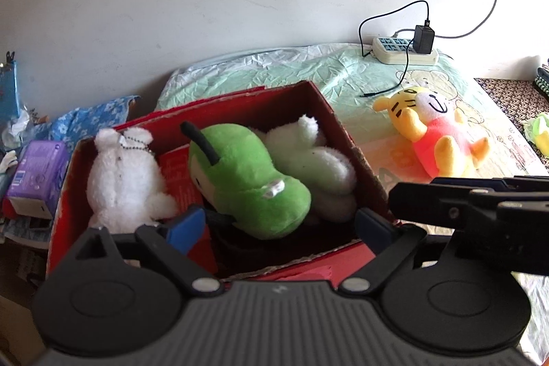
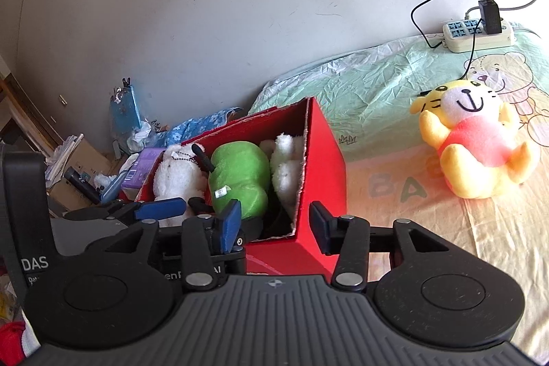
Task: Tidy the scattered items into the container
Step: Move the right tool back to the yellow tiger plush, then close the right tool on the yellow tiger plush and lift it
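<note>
A red cardboard box (image 1: 329, 112) (image 2: 326, 156) stands on the bed. It holds a green plush (image 1: 247, 184) (image 2: 240, 180) between two white plush toys (image 1: 123, 180) (image 1: 319, 163). A yellow tiger plush in a pink shirt (image 1: 432, 129) (image 2: 473, 139) lies on the sheet to the box's right. My left gripper (image 1: 281, 225) is open and empty over the box's near edge. My right gripper (image 2: 274, 225) is open and empty, its fingers on either side of the box's right wall. The left gripper's blue pads (image 2: 161, 208) show beside it.
A power strip (image 1: 405, 52) (image 2: 480, 35) with a black adapter and thin cable lies at the back of the bed by the wall. A purple packet (image 1: 37, 174), blue cloth and clutter lie left of the box. A green-yellow item (image 1: 540, 132) lies at the far right.
</note>
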